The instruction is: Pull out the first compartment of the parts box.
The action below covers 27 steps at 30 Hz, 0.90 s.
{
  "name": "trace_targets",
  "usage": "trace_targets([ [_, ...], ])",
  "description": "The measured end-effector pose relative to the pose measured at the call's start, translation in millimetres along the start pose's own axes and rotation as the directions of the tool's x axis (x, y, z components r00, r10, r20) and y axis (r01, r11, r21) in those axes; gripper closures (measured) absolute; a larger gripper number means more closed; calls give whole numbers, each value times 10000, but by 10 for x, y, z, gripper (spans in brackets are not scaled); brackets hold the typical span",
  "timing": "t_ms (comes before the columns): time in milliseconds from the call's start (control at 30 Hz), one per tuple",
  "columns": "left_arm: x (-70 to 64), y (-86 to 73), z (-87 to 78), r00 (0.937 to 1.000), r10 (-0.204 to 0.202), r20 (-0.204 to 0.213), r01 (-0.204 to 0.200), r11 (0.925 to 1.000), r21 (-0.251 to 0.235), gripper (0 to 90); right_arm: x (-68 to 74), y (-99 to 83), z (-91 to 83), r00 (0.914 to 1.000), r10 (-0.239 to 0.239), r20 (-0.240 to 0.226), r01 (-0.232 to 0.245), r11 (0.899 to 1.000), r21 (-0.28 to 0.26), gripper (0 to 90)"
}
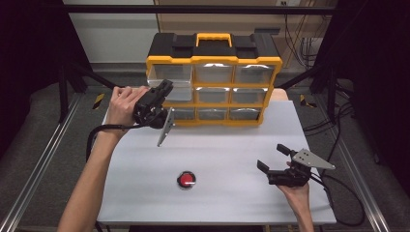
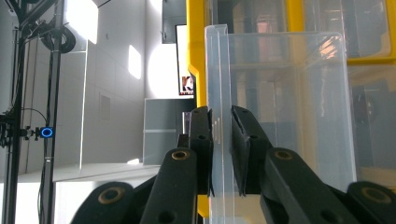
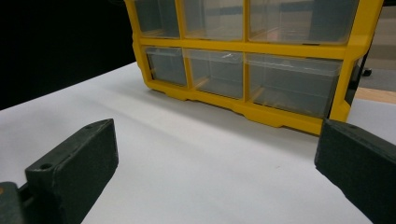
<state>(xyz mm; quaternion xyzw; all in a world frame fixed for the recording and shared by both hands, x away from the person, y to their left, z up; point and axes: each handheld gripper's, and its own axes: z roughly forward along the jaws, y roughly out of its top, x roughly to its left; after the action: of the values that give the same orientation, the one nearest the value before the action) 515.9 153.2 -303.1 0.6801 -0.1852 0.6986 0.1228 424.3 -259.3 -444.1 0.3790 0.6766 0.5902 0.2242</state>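
Note:
A yellow and black drawer cabinet [image 1: 213,60] with clear drawers stands at the back of the white table [image 1: 227,140]. Its left middle drawer [image 1: 178,92] sticks out a little. My left gripper [image 1: 166,90] is shut on that drawer's front lip; in the left gripper view the clear drawer [image 2: 289,102] has its thin wall pinched in my left gripper [image 2: 220,116]. My right gripper [image 1: 272,157] rests open at the table's right, with nothing in it. The right gripper view shows my right gripper [image 3: 219,158] facing the cabinet's [image 3: 243,49] lower rows.
A small red round object [image 1: 186,179] with a dark rim lies on the table's near middle. Black cables trail from both grippers off the table sides. Metal frame rails run along the left and right of the table.

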Motion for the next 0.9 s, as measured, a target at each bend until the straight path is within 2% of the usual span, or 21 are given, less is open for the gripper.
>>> trace_targets([
  [900,27,59,-180,9998,121,-165,-122,9999,-68,790,3,3,3,10000,7,-27,-7,10000,-45,3],
])
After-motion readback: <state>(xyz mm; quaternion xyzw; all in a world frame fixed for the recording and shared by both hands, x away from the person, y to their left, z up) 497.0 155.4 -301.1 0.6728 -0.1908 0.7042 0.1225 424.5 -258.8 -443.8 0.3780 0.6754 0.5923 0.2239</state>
